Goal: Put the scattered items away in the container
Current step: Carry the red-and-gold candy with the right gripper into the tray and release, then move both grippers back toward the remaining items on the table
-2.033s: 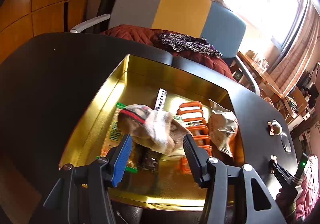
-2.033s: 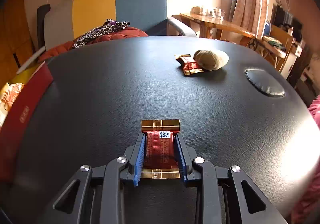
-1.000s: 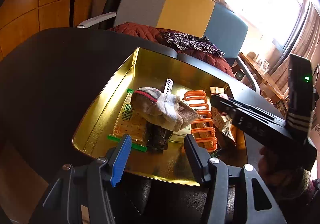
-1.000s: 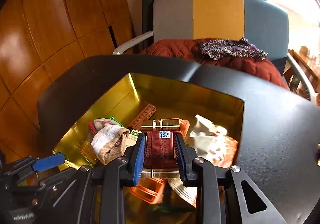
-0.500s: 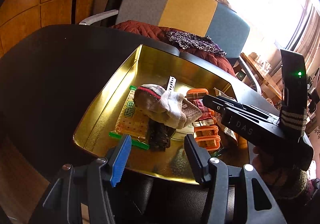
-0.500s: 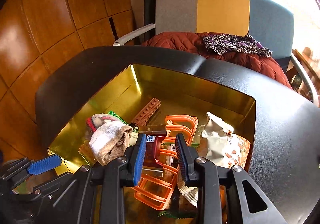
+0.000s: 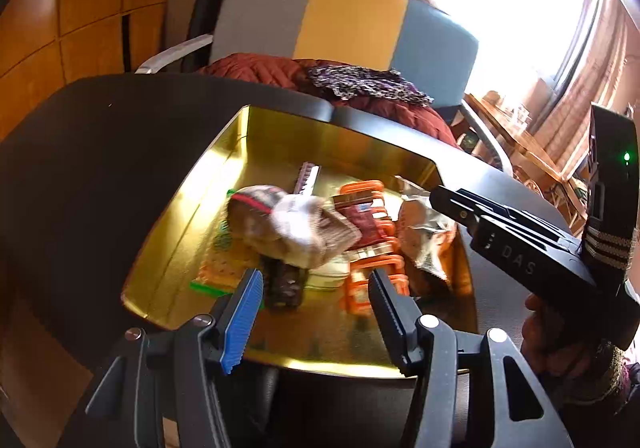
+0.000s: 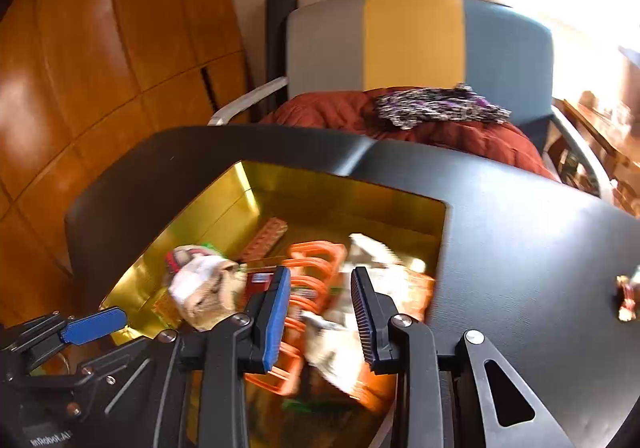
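A gold tin container sits on the black table. In it lie a rolled sock, an orange plastic rack, a crumpled snack bag and the red-and-gold snack packet, resting on the rack. My left gripper is open and empty at the tin's near edge. My right gripper is open and empty above the tin; its body shows in the left wrist view.
A small wrapped candy lies on the black table to the right of the tin. A grey, yellow and blue chair with a red quilt stands behind the table. Wood panelling is at left.
My right gripper carried the red-and-gold packet from the table over the tin, opened and let it drop onto the orange rack. It now draws back. The left gripper stays open by the tin.
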